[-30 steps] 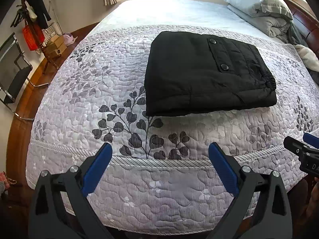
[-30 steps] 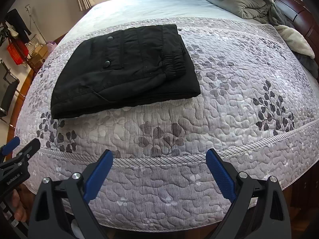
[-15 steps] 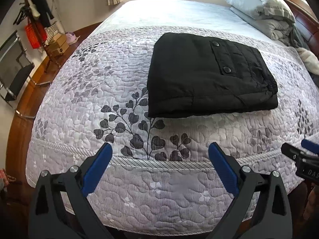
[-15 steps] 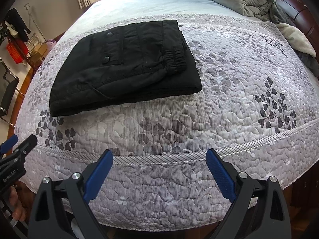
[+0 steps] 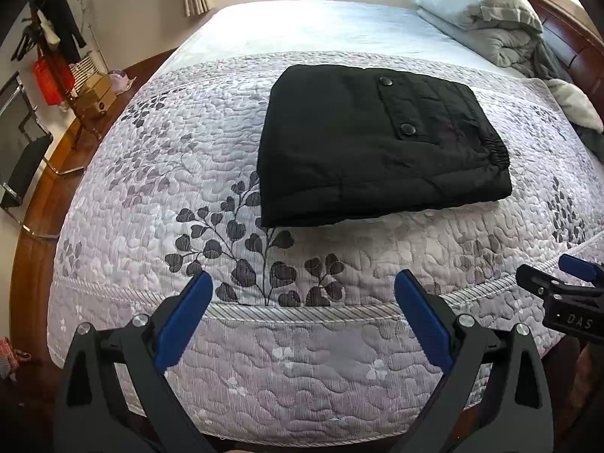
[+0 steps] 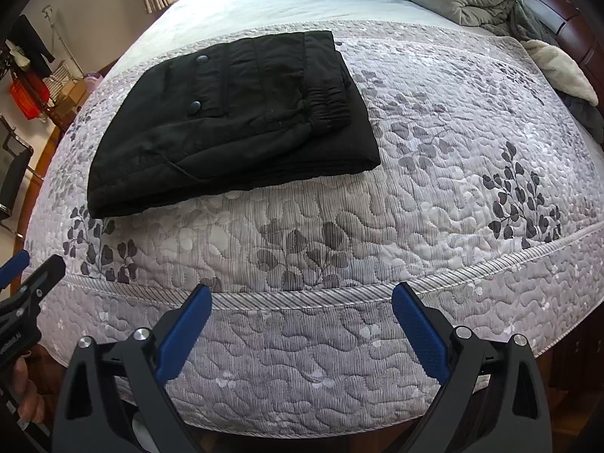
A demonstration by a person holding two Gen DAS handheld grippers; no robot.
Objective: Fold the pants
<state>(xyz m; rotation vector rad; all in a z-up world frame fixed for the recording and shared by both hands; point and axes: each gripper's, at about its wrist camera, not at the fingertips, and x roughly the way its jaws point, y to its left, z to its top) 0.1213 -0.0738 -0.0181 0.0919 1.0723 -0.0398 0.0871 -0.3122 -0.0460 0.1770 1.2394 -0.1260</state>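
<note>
Pants (image 5: 377,143) lie folded into a compact black stack on the quilted bedspread (image 5: 151,173). Thick and soft, probably limp; any regrasp suits the stacked near edge. Left gripper (image 5: 302,313) and right gripper (image 6: 300,315) hover near the bed's edge, spread wide, empty.

The left gripper (image 5: 302,302) is held level with its blue-padded fingers (image 5: 183,319) spread wide and gripping nothing; the right gripper (image 6: 300,317) sits just beside it, likewise spread wide with nothing between its fingers
</note>
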